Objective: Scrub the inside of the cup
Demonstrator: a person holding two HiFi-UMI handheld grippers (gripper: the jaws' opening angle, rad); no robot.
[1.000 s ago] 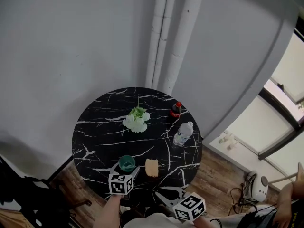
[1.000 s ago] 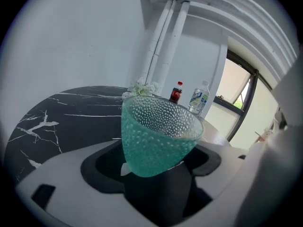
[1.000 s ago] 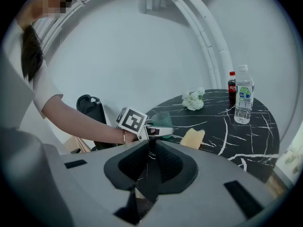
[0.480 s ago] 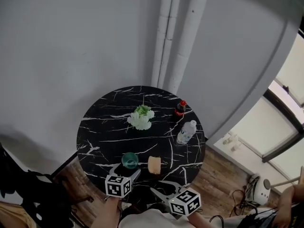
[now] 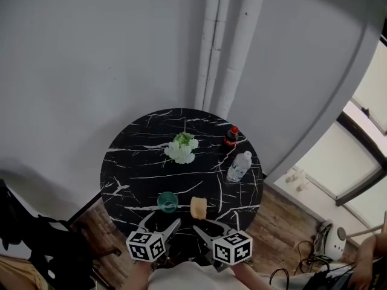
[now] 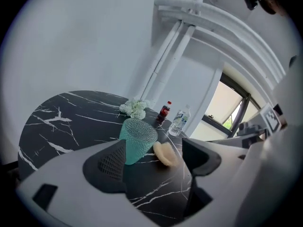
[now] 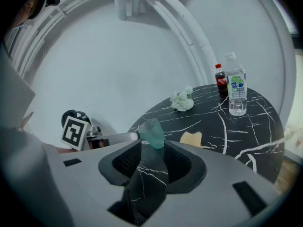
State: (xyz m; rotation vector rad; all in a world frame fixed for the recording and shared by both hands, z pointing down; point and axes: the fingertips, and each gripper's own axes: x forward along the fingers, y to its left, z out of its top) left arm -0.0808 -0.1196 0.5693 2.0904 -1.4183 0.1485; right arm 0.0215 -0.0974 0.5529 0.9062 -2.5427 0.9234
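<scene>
Desk [image 5: 139,162]: round, black with white veining, set against a grey wall [image 5: 91,53]. Two pale pipes [image 5: 211,41] run up the wall behind it.

Cup [image 5: 167,202]: green, with a textured surface. It stands upright and mouth up on the near part of the desk, left of centre. Nothing is touching it.

Sponge [image 5: 198,207]: tan, lying on the desk just right of the cup and apart from it.

Other items: white flowers [image 5: 183,149] lie near the middle of the desk. A cola bottle [image 5: 231,137] with a red cap and a clear water bottle [image 5: 239,167] stand upright on the right side, near each other.

Left gripper [image 5: 162,222]: over the near edge of the desk, pointing at the cup. Its jaws stand wide apart and hold nothing. In the left gripper view the cup and sponge stand on the desk beyond the jaws, clear of both pads.

Right gripper [image 5: 210,228]: beside the left gripper over the near edge, on the sponge's side. Its jaws have just been opening and now stand well apart with nothing between them. The right gripper view shows only desk surface in the gap, with the cup farther off.

Floor [image 5: 284,222]: wood boards, visible to the right of the desk.
</scene>
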